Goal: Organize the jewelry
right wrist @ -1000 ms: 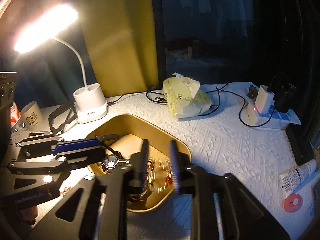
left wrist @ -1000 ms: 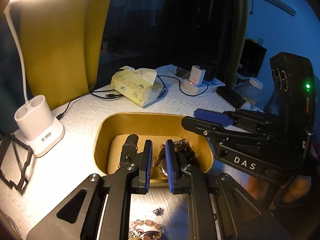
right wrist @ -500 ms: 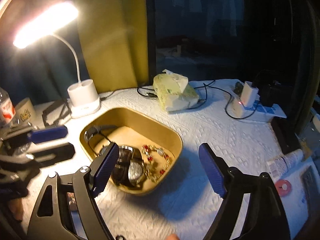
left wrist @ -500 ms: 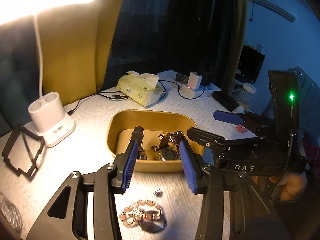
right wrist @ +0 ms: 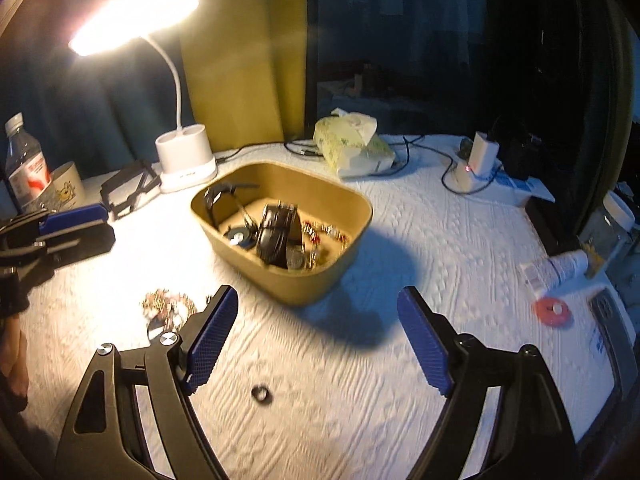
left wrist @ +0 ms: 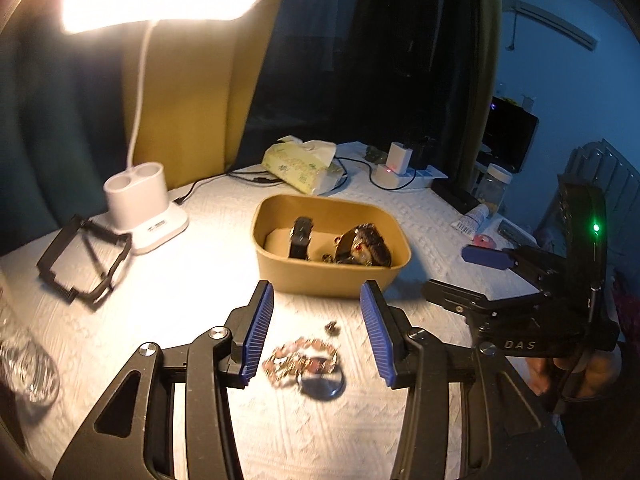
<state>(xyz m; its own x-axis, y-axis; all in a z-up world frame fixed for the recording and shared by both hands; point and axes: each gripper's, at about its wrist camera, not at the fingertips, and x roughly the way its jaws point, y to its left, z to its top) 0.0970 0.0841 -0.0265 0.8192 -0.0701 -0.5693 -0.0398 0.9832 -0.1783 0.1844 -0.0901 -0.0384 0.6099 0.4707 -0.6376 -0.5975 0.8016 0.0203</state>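
Observation:
A tan tray (left wrist: 280, 276) (right wrist: 356, 204) on the white cloth holds watches (left wrist: 366, 246) (right wrist: 278, 236) and a red-beaded chain (right wrist: 324, 236). My left gripper (left wrist: 318, 334) is open and empty, hovering above a pink bead bracelet with a round pendant (left wrist: 306, 364) and a small earring (left wrist: 331, 326) in front of the tray. The bracelet also shows in the right wrist view (right wrist: 166, 304). My right gripper (right wrist: 316, 340) is wide open and empty, pulled back from the tray. A small dark ring (right wrist: 262, 394) lies on the cloth between its fingers.
A lit white desk lamp (left wrist: 146, 208) (right wrist: 186, 160) and a black frame (left wrist: 82, 264) stand left of the tray. A tissue pack (left wrist: 304, 164), charger and cables (right wrist: 468, 168) lie behind. A bottle (right wrist: 24, 160) and cup are far left; tubes and a red disc (right wrist: 552, 310) right.
Both grippers opened over the tray, leaving the watches and chain in it, then drew back and up. The left one now hovers over the bracelet on the cloth.

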